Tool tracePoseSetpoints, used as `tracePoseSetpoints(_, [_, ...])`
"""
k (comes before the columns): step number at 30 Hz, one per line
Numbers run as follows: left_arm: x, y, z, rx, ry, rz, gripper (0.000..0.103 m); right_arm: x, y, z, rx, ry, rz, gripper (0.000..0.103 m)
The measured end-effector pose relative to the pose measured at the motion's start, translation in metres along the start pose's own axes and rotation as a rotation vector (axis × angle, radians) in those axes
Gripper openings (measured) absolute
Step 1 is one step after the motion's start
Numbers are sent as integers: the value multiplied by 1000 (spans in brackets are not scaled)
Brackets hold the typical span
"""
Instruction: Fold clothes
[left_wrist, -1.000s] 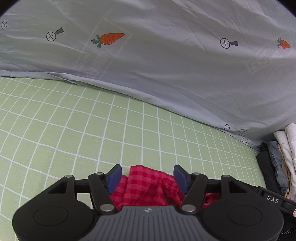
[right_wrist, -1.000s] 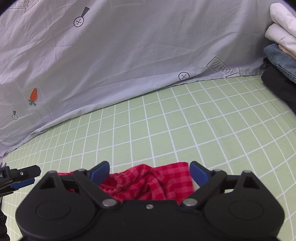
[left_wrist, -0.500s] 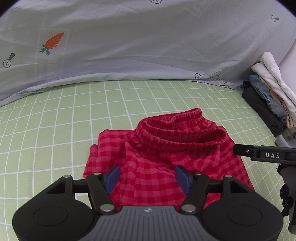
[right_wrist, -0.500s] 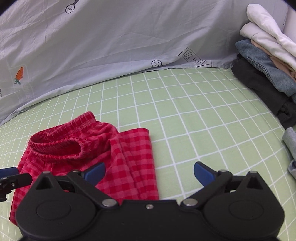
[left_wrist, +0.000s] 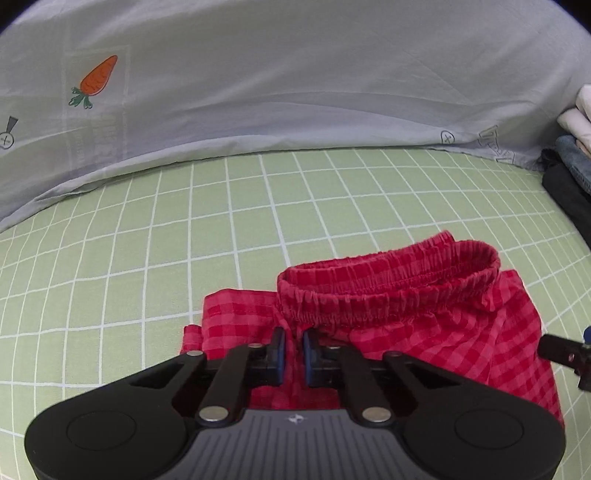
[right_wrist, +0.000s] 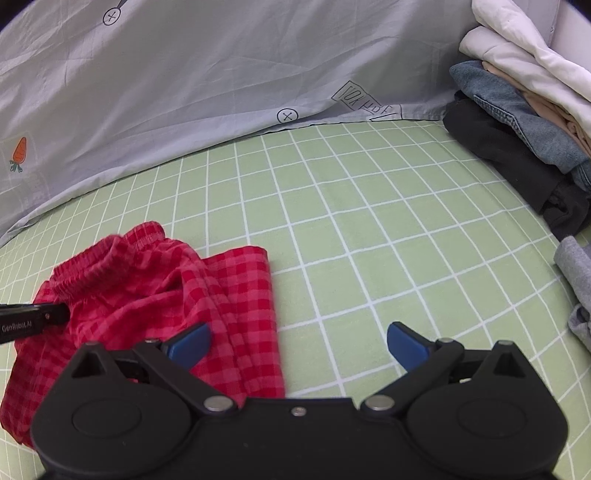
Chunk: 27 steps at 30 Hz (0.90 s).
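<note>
Red checked shorts (left_wrist: 424, 325) with an elastic waistband lie rumpled on the green grid sheet (left_wrist: 184, 258). My left gripper (left_wrist: 293, 352) is shut on a fold of the shorts just below the left end of the waistband. In the right wrist view the shorts (right_wrist: 155, 295) lie at the lower left. My right gripper (right_wrist: 297, 343) is open and empty, its left finger over the shorts' right edge, its right finger over bare sheet. The left gripper's tip (right_wrist: 33, 319) shows at the left edge.
A grey quilt with carrot prints (left_wrist: 295, 92) rises behind the sheet. A pile of folded clothes (right_wrist: 517, 122), white, beige, denim and black, stands at the far right. A grey garment (right_wrist: 576, 280) lies at the right edge.
My left gripper has closed on the shorts fabric near the waistband; it was open before. Both cameras have come nearer the shorts. The right gripper stays open.
</note>
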<state>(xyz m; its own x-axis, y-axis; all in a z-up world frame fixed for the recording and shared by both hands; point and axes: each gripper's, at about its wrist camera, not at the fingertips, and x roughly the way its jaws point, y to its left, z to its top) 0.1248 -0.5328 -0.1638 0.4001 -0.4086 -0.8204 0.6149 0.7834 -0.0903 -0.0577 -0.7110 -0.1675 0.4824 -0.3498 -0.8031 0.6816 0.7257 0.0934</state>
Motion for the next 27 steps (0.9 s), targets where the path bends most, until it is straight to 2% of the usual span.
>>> tracePoseSetpoints(5, [-15, 36, 12, -206, -73, 66, 14, 6, 12, 1, -32, 6, 26, 103])
tracePoseSetpoints(7, [-20, 48, 12, -251, -75, 78, 23, 8, 18, 3, -43, 7, 35, 103])
tracePoseSetpoints(8, [-23, 51, 10, -253, -68, 64, 35, 10, 20, 4, -45, 10, 43, 103])
tracePoseSetpoints(9, [-26, 54, 7, -251, -60, 47, 51, 11, 21, 4, -43, 13, 51, 103])
tracePoseSetpoints(10, [-29, 57, 5, -250, -52, 29, 60, 11, 23, 5, -39, 15, 61, 103])
tracePoseSetpoints(11, [-33, 58, 2, -243, -46, 7, 74, 12, 24, 5, -40, 22, 65, 103])
tracePoseSetpoints(12, [-36, 58, -3, -231, -39, -17, 79, 14, 26, 4, -41, 29, 68, 103])
tracePoseSetpoints(14, [-40, 53, -14, -198, -7, -40, 82, 16, 29, 4, -43, 43, 76, 103])
tracePoseSetpoints(18, [-44, 39, -36, -108, 38, 10, 84, 20, 34, 2, -46, 71, 91, 103])
tracePoseSetpoints(20, [-44, 33, -45, -73, 56, -2, 84, 22, 35, 1, -37, 87, 102, 103])
tracePoseSetpoints(25, [-36, 23, -53, -58, 90, -45, 87, 24, 35, 0, -40, 102, 102, 103])
tracePoseSetpoints(27, [-33, 20, -53, -59, 92, -55, 88, 27, 41, 2, -86, 124, 79, 103])
